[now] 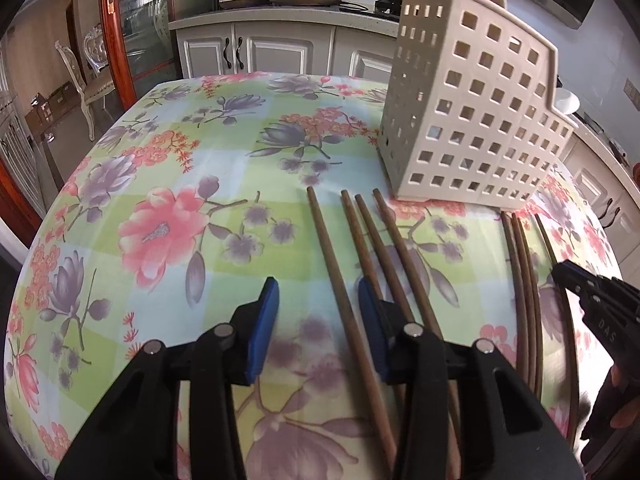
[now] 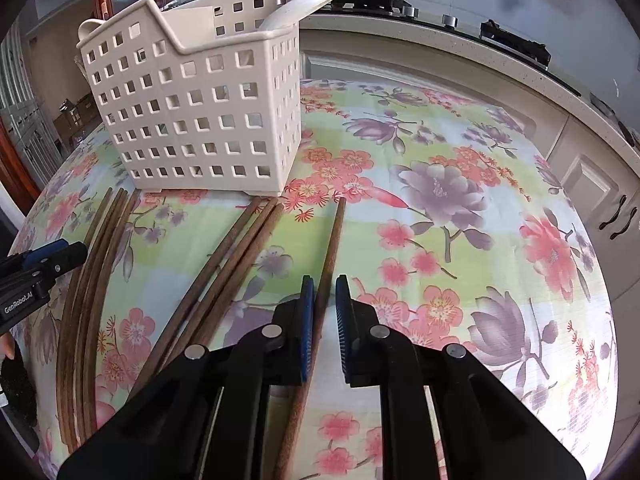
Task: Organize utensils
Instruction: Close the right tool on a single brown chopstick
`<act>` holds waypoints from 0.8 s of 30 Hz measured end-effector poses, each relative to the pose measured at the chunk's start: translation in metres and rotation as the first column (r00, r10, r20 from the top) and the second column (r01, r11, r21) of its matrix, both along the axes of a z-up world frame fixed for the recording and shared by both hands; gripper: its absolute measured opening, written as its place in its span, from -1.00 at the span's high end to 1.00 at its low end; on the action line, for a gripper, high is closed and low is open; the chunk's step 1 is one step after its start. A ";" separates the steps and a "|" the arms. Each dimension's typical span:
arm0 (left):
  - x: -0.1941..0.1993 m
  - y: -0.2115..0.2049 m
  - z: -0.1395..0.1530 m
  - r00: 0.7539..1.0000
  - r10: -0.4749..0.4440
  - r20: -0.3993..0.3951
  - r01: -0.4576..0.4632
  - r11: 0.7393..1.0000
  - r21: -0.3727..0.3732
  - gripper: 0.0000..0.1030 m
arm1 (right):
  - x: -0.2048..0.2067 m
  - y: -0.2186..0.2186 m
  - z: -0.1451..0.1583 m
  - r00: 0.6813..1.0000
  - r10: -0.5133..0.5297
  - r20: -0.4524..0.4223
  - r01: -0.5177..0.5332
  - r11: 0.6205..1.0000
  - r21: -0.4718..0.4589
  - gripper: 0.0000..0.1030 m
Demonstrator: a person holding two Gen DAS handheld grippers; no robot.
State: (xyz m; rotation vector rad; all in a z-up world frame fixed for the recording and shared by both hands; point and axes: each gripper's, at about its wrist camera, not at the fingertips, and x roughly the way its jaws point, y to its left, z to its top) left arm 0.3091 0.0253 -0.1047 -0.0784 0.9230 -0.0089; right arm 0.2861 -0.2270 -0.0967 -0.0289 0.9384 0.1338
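right fingers: nearly closed around a lone chopstick, contact unclear
left fingers: part open astride another chopstick
holder: upright on bench

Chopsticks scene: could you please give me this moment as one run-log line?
left gripper: open around leftmost chopstick | right gripper: shut on rightmost chopstick | holder: upright beyond the chopsticks

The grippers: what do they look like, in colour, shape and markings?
Both are black plastic. The left gripper and the right gripper each have two angular fingers with blue ribbed pads and round silver pins on top. Seen from the side, the left one reads "GenRobot.AI" in white; the right one shows "DAS".
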 end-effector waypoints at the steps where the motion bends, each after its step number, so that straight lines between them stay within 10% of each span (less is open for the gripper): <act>1: 0.003 0.000 0.000 1.000 0.005 0.000 -0.005 1.000 0.003 0.35 | 0.000 0.000 0.000 1.000 0.002 0.000 -0.002 1.000 0.000 0.74; 8: 0.004 -0.010 -0.002 1.000 -0.020 0.006 0.020 0.999 0.036 0.84 | 0.000 0.000 -0.001 1.000 0.011 0.006 -0.011 1.000 -0.009 0.78; 24: -0.047 0.006 0.041 0.985 -0.036 0.166 0.053 0.993 -0.101 0.88 | -0.038 -0.012 0.038 0.989 0.017 0.144 -0.037 0.990 0.137 0.83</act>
